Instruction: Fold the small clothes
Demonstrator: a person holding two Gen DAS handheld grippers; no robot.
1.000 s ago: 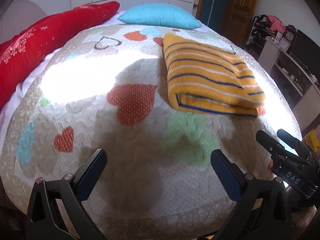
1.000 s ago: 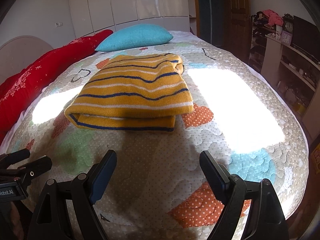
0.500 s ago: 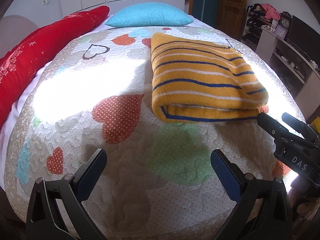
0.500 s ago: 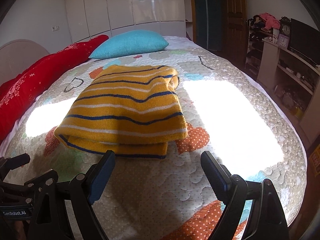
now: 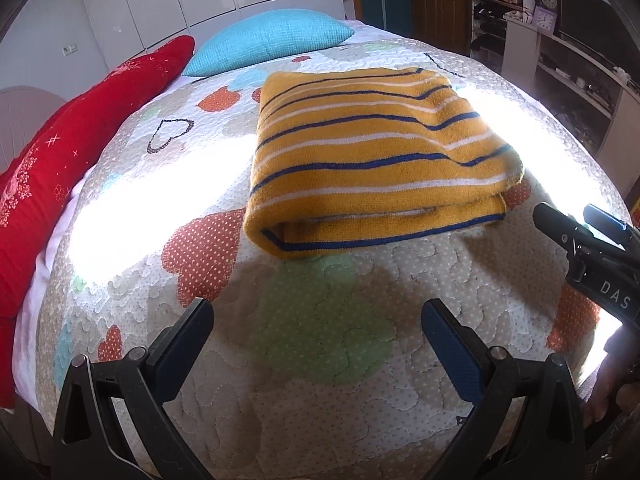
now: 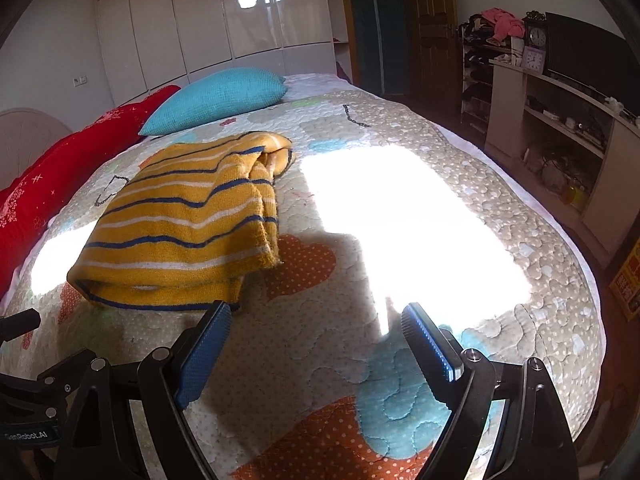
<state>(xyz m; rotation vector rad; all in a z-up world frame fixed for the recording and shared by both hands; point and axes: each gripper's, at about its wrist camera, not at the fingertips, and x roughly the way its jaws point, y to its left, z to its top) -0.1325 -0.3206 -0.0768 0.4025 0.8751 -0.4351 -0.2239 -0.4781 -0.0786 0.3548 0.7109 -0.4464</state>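
A folded yellow sweater (image 5: 372, 160) with blue and white stripes lies flat on the quilted bed (image 5: 320, 344); it also shows in the right wrist view (image 6: 188, 220), left of centre. My left gripper (image 5: 316, 320) is open and empty, above the quilt in front of the sweater's near folded edge. My right gripper (image 6: 316, 324) is open and empty, at the sweater's near right corner, its left finger (image 6: 208, 344) close to the hem. The right gripper also shows at the right edge of the left wrist view (image 5: 592, 248).
A turquoise pillow (image 5: 272, 40) and a long red pillow (image 5: 80, 136) lie at the head and left side of the bed. Shelves with clocks and clutter (image 6: 560, 100) stand along the right wall. The bed's edge is close below both grippers.
Both grippers have moved nearer to the sweater and stayed open. The right wrist view has swung right, so the sweater now sits to its left.
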